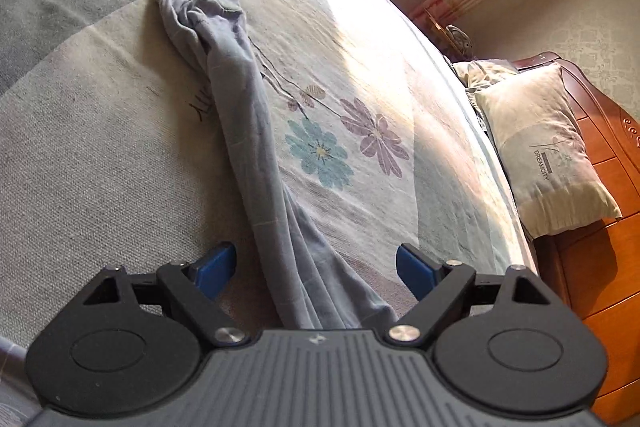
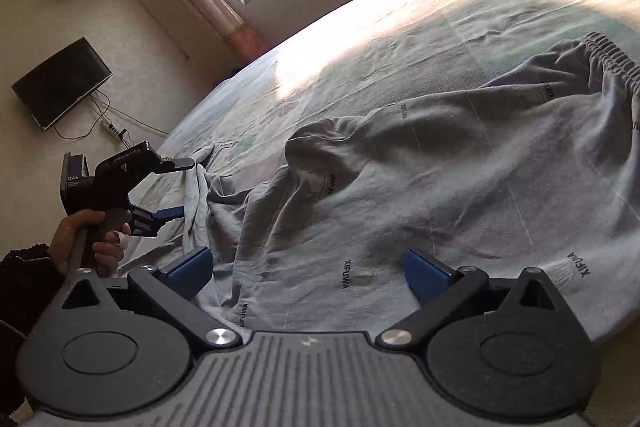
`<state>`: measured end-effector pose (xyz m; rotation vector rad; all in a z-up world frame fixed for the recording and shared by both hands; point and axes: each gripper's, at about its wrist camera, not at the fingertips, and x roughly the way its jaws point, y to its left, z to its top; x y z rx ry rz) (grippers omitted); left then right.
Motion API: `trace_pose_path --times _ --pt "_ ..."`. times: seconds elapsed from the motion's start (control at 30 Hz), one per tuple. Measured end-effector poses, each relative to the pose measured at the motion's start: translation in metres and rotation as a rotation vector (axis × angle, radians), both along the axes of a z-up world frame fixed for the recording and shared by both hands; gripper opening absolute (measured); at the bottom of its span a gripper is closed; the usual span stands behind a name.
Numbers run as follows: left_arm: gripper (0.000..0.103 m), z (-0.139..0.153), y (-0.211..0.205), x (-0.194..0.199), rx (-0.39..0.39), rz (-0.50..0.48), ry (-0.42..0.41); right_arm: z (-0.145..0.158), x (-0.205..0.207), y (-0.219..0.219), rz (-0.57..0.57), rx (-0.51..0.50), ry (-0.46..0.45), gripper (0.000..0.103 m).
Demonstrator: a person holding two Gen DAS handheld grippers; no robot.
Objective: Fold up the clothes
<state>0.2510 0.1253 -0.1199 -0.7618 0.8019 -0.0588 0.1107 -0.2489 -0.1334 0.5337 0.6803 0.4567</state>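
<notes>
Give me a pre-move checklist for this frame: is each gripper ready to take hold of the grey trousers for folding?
1. Left gripper open: ok, blue fingers spread either side of the twisted trouser leg.
2. Right gripper open: ok, nothing between its fingers.
3. Grey trousers lying flat: not ok, rumpled, one leg twisted.
4. Waistband visible: ok, at far right.
5. Bedspread free around the leg: ok.
6. Left gripper touching the cloth: cannot tell.

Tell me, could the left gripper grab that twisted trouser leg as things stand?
Probably yes: the left gripper is open, and the grey trouser leg runs between its blue fingers with nothing lying over it.
</notes>
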Motion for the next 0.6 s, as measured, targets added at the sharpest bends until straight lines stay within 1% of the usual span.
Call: trace_pose_path --times 0.17,0.3,0.5,0.6 --pt "0.089 -0.009 0.005 0.018 -0.086 0.009 -0.029 -0.004 0.004 -0.007 -0.024 0.083 0.003 0.103" --pt "0.091 -0.016 0.007 0.024 -0.147 0.026 -0.069 -0.005 0.006 -0.006 -0.027 0.09 -0.001 0.103" --pt "0.091 -0.02 0.012 0.038 -0.167 0.038 -0.098 -0.005 0.006 -0.004 -0.027 0.082 -0.007 0.103" --pt "0.088 -0.018 0.014 0.036 -0.184 0.048 -0.09 -0.006 0.005 -0.005 -0.027 0.084 -0.007 0.103"
